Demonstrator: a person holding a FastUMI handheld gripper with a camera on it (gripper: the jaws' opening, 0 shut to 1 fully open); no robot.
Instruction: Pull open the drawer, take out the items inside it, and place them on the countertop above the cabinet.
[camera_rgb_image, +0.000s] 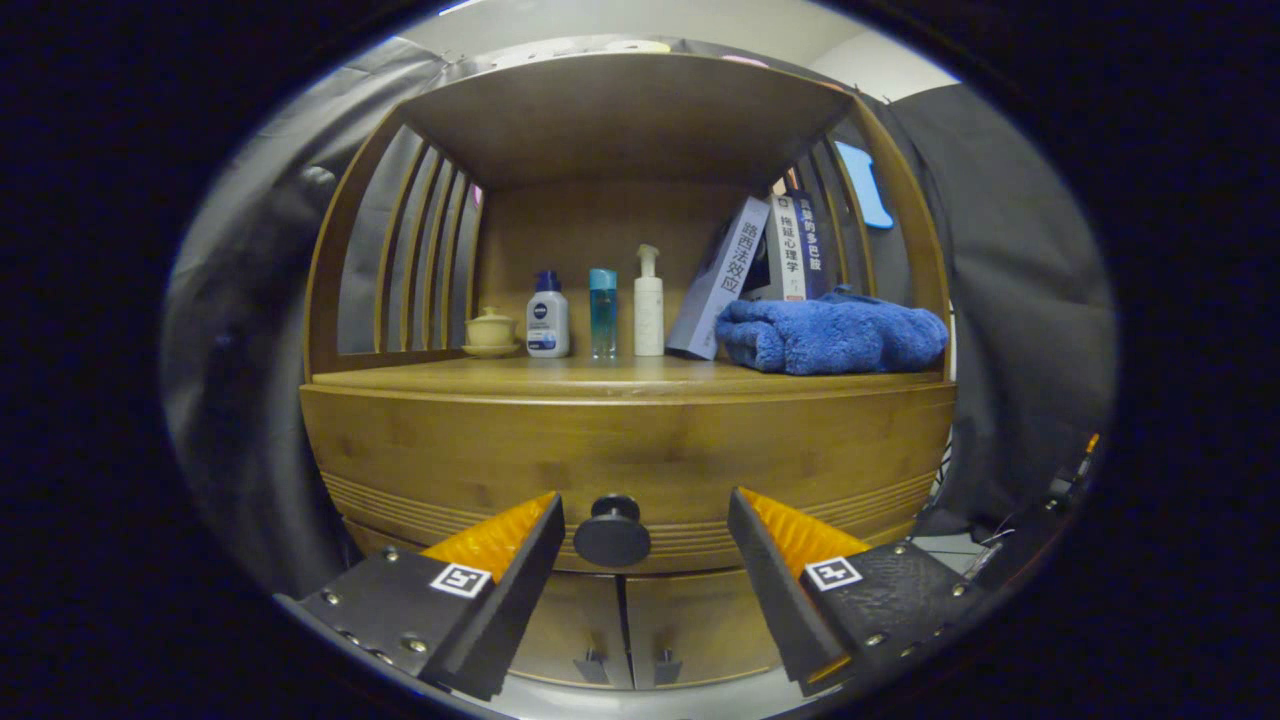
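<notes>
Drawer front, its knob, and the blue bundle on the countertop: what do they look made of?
Drawer front: wood, likely bamboo, satin varnish; pale grain shows. Knob: dark, matte, metal or plastic, unclear; it sits between the open gripper fingers, untouched. Blue bundle: plush fleecy fabric, probably a folded towel.

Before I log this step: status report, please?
Gripper open, fingers either side of knob, not pressing. Drawer closed. Nothing in the way.
</notes>
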